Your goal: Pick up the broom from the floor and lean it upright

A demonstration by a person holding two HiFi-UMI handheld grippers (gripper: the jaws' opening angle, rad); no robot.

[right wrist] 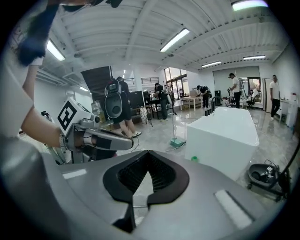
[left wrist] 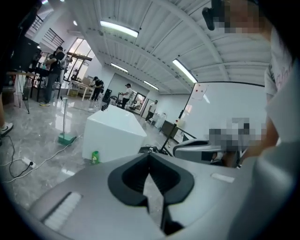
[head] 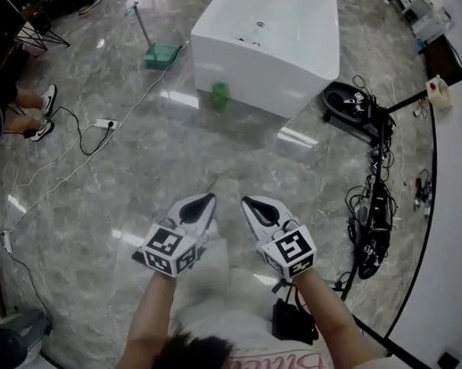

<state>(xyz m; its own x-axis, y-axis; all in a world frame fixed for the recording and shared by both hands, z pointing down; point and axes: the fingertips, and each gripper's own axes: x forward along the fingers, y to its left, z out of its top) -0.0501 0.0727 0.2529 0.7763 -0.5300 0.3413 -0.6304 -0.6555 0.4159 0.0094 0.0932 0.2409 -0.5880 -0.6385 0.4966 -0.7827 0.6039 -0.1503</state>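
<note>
The broom has a green head (head: 161,54) resting on the grey marble floor, with a thin pale handle (head: 141,22) rising from it, far ahead and left of a big white block (head: 286,47). It also shows in the left gripper view, broom (left wrist: 66,137), and in the right gripper view, broom (right wrist: 176,140). My left gripper (head: 210,197) and right gripper (head: 246,201) hang side by side over bare floor, well short of the broom. Both are shut with nothing between the pads: left gripper (left wrist: 149,156), right gripper (right wrist: 148,154).
A green bottle (head: 219,95) stands against the white block. White and black cables and a power strip (head: 106,124) trail across the floor at left, near a person's feet (head: 44,111). A black device (head: 351,100) and tangled cords (head: 370,212) lie at right beside a curved black rail (head: 432,179).
</note>
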